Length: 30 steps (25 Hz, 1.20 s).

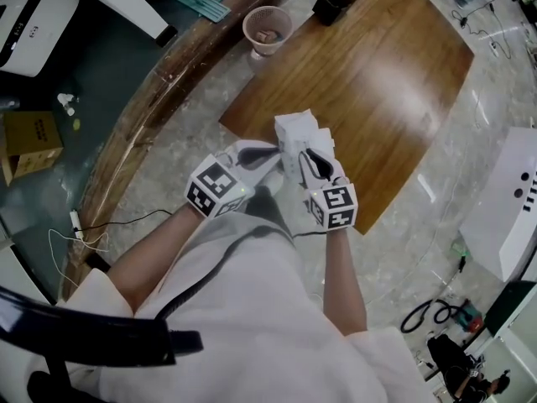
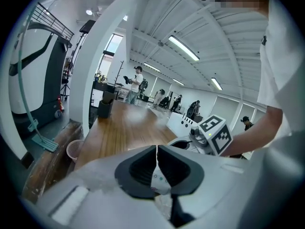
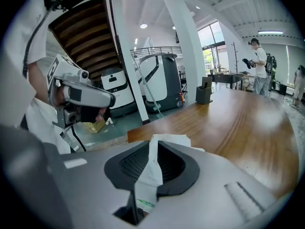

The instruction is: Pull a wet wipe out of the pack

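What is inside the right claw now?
The right claw pinches a white wipe, which sticks out past its tips. A green-printed scrap shows below; anything further down is covered by the claw's body.

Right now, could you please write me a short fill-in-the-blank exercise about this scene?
The right hand-held gripper is shut on a white ___.
The left hand-held gripper grips the wet wipe ___.
The basket near the wooden table is ___ in colour.
Missing words: wipe; pack; pink.
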Motion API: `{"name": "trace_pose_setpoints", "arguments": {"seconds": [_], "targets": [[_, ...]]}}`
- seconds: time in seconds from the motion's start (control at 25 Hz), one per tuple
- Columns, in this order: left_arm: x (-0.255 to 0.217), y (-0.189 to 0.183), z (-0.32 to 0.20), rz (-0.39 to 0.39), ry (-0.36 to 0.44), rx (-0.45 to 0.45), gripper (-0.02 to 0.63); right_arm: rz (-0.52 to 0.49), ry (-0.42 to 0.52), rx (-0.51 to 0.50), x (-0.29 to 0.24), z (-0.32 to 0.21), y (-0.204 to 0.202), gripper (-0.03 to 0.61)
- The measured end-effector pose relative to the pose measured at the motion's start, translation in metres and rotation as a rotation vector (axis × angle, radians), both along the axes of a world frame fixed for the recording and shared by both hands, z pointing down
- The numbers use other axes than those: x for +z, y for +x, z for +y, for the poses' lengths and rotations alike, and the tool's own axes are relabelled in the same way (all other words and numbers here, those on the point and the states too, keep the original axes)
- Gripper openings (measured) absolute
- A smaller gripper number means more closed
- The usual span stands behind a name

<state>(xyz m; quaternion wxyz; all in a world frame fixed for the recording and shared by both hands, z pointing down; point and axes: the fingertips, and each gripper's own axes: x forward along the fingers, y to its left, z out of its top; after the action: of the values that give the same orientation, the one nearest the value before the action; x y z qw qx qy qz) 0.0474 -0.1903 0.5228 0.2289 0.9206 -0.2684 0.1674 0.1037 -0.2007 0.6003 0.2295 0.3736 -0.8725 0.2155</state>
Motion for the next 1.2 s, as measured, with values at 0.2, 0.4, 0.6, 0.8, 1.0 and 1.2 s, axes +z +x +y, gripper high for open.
{"name": "trace_pose_setpoints", "arguments": {"seconds": [0.2,0.4,0.6,0.8,1.0,1.2], "targets": [[0.009,0.004,0.004,-0.008,-0.020,0.008,0.015,0.032,-0.022,-0.015,0.014,-0.001,0.000,0.082],[0.031,0.014,-0.008,-0.108,0.014,0.003,0.084,0.058,-0.044,-0.026,0.020,-0.002,0.001,0.095],[0.058,0.041,-0.026,-0.211,0.075,0.060,0.146,0.072,-0.072,-0.032,0.024,0.006,0.003,0.095],[0.080,0.064,-0.034,-0.253,0.076,0.117,0.144,0.052,-0.078,-0.031,0.022,0.005,0.006,0.095],[0.089,0.063,-0.053,-0.211,-0.027,0.045,0.006,0.033,-0.089,-0.057,0.023,0.003,0.000,0.095],[0.100,0.046,-0.072,-0.184,-0.140,-0.052,0.006,0.060,-0.108,-0.082,0.028,0.000,-0.004,0.095]]}}
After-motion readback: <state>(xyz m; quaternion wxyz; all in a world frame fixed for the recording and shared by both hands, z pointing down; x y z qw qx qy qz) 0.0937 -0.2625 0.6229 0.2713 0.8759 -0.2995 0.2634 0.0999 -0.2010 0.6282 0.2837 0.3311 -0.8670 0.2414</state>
